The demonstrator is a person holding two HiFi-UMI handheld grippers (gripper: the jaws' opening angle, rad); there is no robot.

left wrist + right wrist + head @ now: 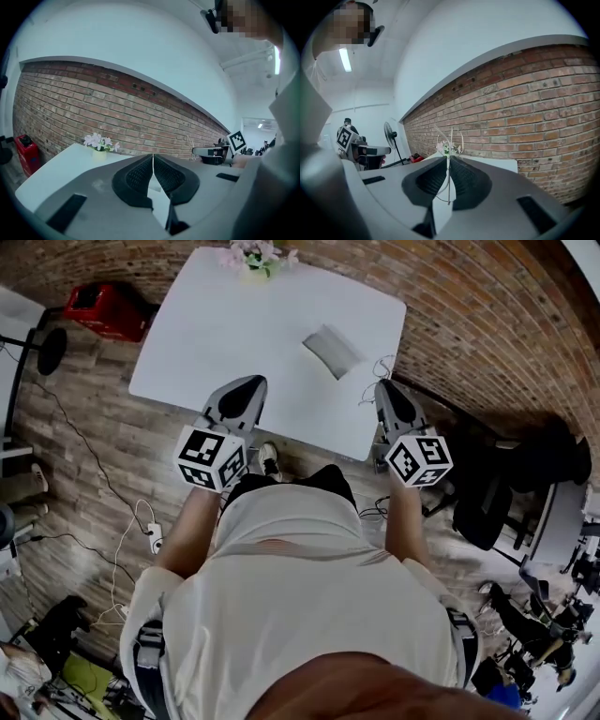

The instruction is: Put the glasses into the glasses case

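Pinched between the right gripper's (448, 159) nearly closed jaws, the wire-thin glasses (450, 140) look light, springy and easily bent; hold them by what seems a temple, never the lenses. Their glasses case (331, 351) lies apart on the white table (234, 324), and the left gripper (153, 157) is closed, empty.

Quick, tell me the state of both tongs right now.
Left tongs: closed, nothing between them.
Right tongs: closed on the thin-framed glasses.
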